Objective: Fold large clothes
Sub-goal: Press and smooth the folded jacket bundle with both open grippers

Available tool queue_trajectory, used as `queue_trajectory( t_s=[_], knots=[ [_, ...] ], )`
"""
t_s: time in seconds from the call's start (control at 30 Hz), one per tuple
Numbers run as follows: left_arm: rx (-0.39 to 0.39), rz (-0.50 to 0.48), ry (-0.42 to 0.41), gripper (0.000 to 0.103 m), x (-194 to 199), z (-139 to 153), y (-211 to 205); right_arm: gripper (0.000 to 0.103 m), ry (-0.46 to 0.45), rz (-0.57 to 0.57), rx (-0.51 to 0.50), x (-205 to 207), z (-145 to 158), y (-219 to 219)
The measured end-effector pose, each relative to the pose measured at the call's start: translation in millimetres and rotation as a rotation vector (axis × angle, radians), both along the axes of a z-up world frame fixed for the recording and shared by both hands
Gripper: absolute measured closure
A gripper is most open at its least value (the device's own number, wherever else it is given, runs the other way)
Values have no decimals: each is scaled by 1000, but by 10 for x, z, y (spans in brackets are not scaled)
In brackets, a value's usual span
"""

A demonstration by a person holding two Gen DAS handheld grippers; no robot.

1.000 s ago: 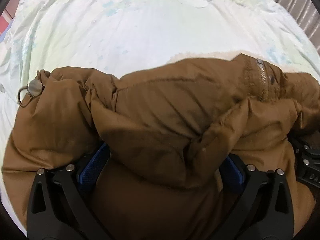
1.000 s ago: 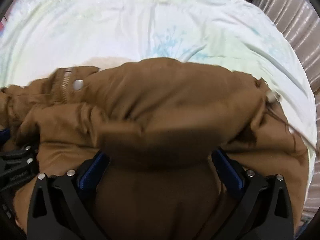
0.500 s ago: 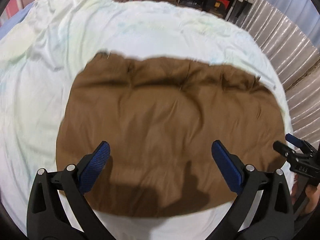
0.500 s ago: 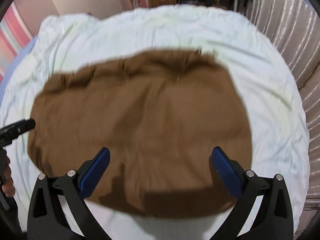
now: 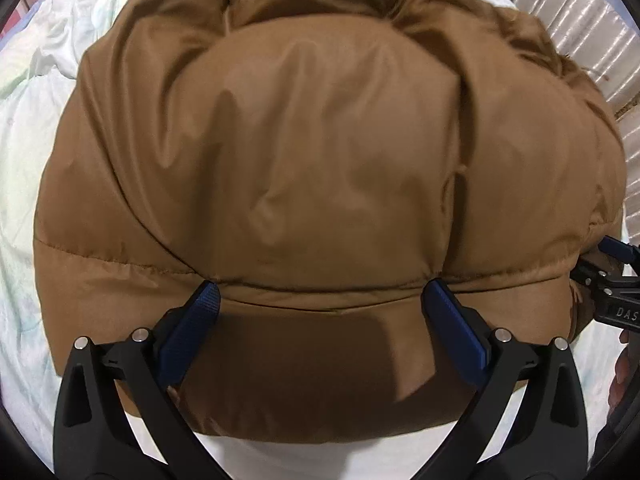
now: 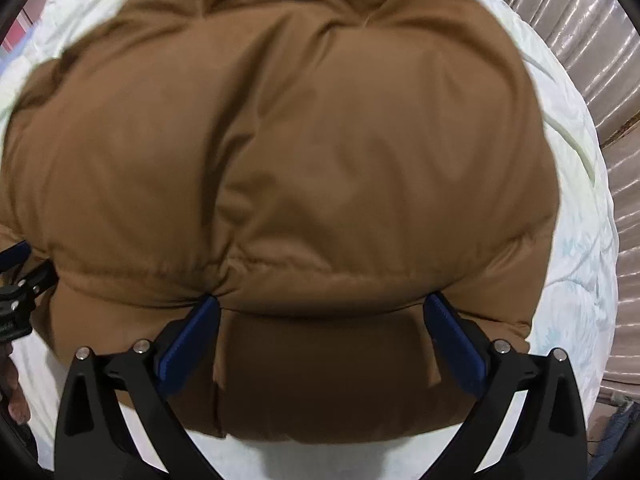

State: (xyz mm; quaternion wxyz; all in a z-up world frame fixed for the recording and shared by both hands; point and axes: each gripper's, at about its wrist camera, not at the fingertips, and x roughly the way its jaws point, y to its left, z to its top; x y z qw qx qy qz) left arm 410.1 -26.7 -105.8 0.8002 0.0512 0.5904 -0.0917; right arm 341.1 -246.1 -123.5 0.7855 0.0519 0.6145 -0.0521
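A puffy brown jacket [image 5: 320, 140] lies folded on the bed and fills both views; in the right wrist view the jacket [image 6: 300, 140] bulges the same way. My left gripper [image 5: 322, 298] is open, and its blue pads [image 5: 206, 304] rest against a quilted seam at the jacket's near edge. My right gripper [image 6: 320, 308] is open too, its pads [image 6: 440, 312] touching the seam in the same way. Each gripper shows at the edge of the other's view: the right gripper [image 5: 612, 276] and the left gripper [image 6: 16, 280]. Nothing is pinched between either pair of fingers.
A pale, wrinkled bed sheet [image 5: 24, 160] surrounds the jacket, with a strip of sheet [image 6: 580, 280] on the right. A ribbed padded wall [image 6: 600, 40] runs along the bed's right side. A person's hand [image 6: 16, 396] shows at the left edge.
Half a second ago both grippers hung high over the flat jacket. They have come down, and their open fingers now touch the jacket's near edge.
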Motion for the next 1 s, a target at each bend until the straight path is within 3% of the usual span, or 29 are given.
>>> queue_trajectory(
  t_s=[0.43,0.67,0.87,0.9,1.0],
  knots=[
    [36,-15,-42,3,247,-202,37,1,1,-10,-2,77,-130,-55],
    [53,-14,-54,3,335,-370,-251,1,5,-25,-15,87,-104,-45],
    [61,23,37,3,419,-286,-340,2,4,-29,-32,17,136,89],
    [56,24,52,3,417,-248,-333,2,-24,-31,-20,-47,218,90],
    [24,34,42,3,309,-68,-236,2,-225,-37,57,-378,584,60]
  ],
)
